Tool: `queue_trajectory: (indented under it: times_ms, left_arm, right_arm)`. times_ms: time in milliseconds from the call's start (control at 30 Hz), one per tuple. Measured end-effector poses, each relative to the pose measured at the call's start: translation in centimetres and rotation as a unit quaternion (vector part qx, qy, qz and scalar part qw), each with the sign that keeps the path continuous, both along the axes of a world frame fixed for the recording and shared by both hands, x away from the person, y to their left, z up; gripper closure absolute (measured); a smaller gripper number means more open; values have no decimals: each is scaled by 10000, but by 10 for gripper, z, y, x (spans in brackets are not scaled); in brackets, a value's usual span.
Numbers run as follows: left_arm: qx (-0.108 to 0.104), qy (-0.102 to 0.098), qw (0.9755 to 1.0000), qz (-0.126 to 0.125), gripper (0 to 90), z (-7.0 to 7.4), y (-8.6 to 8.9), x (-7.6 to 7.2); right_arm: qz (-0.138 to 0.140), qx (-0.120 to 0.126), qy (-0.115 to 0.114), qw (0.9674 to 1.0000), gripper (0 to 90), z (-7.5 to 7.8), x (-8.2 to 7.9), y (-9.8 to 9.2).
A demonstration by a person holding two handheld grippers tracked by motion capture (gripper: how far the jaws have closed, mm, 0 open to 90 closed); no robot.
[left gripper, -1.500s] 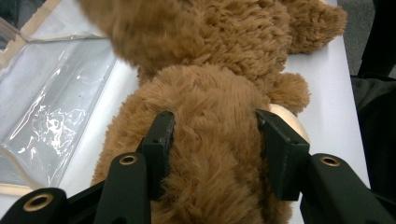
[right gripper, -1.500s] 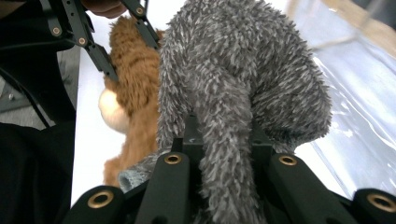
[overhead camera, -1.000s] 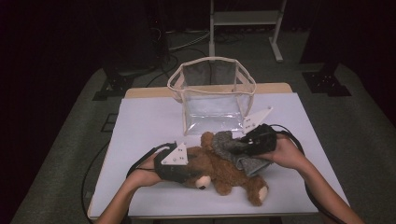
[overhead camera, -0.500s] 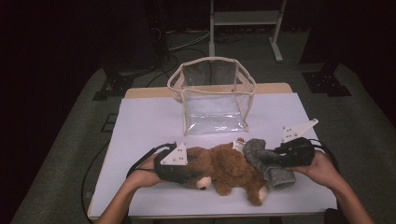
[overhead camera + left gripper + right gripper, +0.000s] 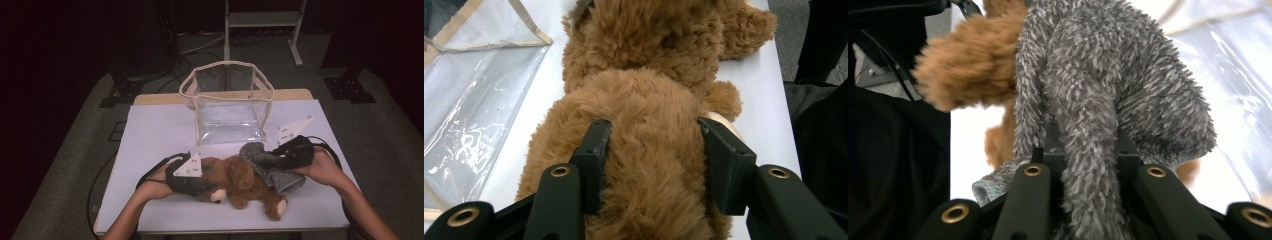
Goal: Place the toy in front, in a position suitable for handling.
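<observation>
A brown teddy bear (image 5: 245, 182) lies on its side near the front of the white table (image 5: 160, 130). My left gripper (image 5: 204, 183) is shut on its head, and in the left gripper view both pads press into the fur (image 5: 649, 60) on either side of my left gripper (image 5: 656, 150). A grey fuzzy cloth (image 5: 267, 167) is draped over the bear's upper side. My right gripper (image 5: 274, 160) is shut on it. In the right gripper view the grey cloth (image 5: 1108, 75) bulges out from between the jaws of my right gripper (image 5: 1088, 150), with brown fur (image 5: 968, 60) behind it.
A clear plastic bag with cream trim (image 5: 227, 102) stands open and upright just behind the bear. Beyond the table's far edge stands a metal rack leg (image 5: 227, 30). Cables trail from both grippers across the tabletop.
My right gripper swung out to the right with the grey cloth, then came back partway toward the bear. The left gripper stayed on the bear's head.
</observation>
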State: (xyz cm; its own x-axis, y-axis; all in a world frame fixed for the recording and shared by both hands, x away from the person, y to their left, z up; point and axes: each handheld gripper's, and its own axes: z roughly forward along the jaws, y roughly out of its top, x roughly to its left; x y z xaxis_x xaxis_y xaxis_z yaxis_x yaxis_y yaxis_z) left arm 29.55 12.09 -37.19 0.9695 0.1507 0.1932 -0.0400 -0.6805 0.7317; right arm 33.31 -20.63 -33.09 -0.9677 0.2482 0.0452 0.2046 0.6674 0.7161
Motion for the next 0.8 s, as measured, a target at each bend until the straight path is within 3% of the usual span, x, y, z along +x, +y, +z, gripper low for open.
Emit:
queue_trajectory:
  times_ms: [167,300,500,667,800]
  left_arm:
    - [12,-21,10000,-12,503,0,0,-1]
    - [-25,8,10000,-25,503,-1,2,-1]
    - [-83,52,9999,-32,502,-2,3,1]
    - [-124,86,9999,-46,502,-1,2,1]
    - [-67,50,10000,-37,502,0,0,2]
  right_arm:
    - [295,-102,-18,9995,751,-1,8,35]
    - [284,-18,75,9996,751,-5,11,35]
    - [-77,143,150,9998,751,-14,4,-3]
    - [-450,366,366,9976,751,-25,-6,-43]
    - [-531,556,334,9965,751,-13,-6,-55]
